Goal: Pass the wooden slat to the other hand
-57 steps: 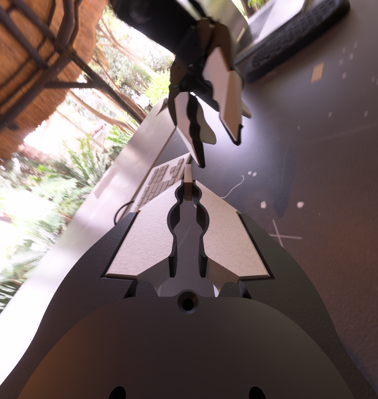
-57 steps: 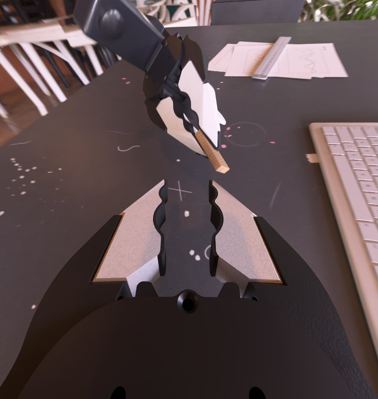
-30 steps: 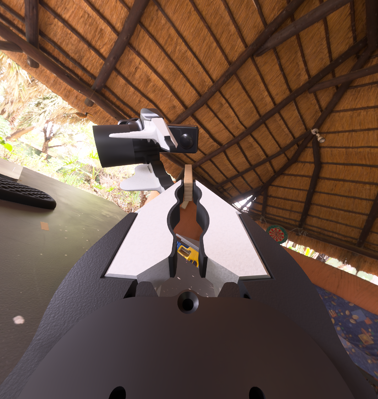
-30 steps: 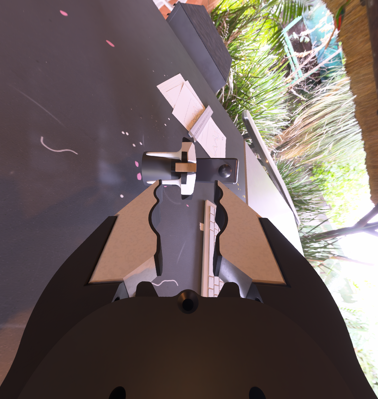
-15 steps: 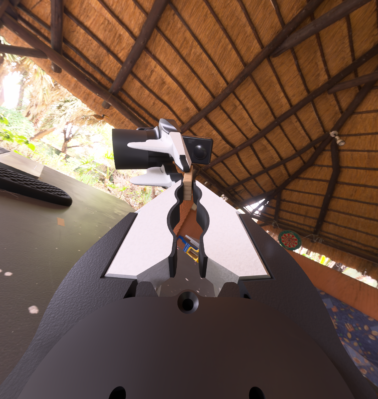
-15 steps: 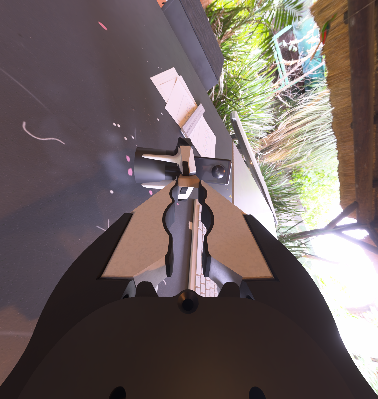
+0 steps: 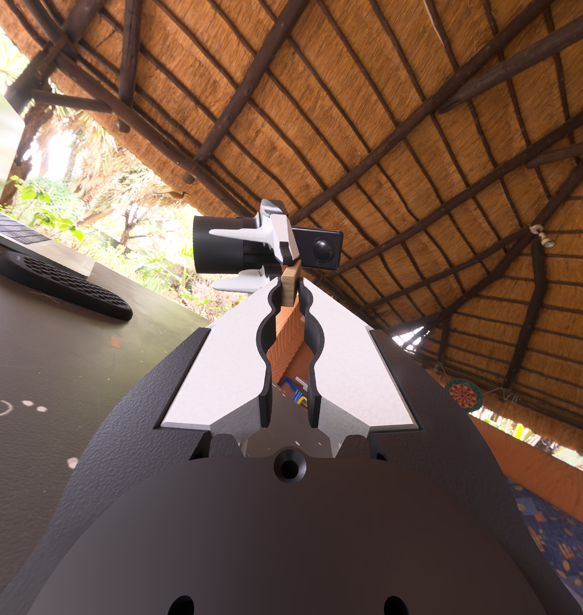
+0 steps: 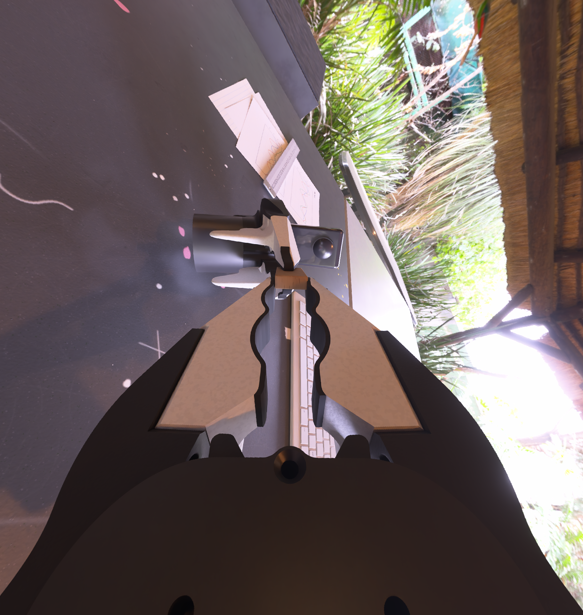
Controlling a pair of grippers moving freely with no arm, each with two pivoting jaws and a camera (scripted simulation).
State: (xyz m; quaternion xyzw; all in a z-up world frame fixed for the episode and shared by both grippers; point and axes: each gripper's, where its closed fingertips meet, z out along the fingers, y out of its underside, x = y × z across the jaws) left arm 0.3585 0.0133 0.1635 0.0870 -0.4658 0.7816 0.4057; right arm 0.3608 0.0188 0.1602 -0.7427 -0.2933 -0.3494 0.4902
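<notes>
The wooden slat (image 7: 290, 289) is short and light brown, and both grippers hold it in the air above the dark table (image 7: 50, 349). My left gripper (image 7: 289, 286) pinches its near end at the fingertips. My right gripper (image 7: 285, 263) faces it, rolled on its side, and grips the far end. In the right wrist view, my right gripper (image 8: 289, 283) is shut across the slat's (image 8: 290, 282) end face. The left gripper (image 8: 285, 263) sits just beyond, rolled sideways. The two sets of fingertips nearly touch.
A black perforated oval pad (image 7: 60, 286) and a laptop (image 7: 14, 229) lie on the table at the left. A white keyboard (image 8: 308, 382), papers (image 8: 250, 113) under a metal ruler (image 8: 281, 166) and a dark box (image 8: 290, 50) lie near the table edge.
Both grippers rose from the table and turned to face each other. The right one closed on the slat's free end. The left jaws look slightly wider than half a second ago.
</notes>
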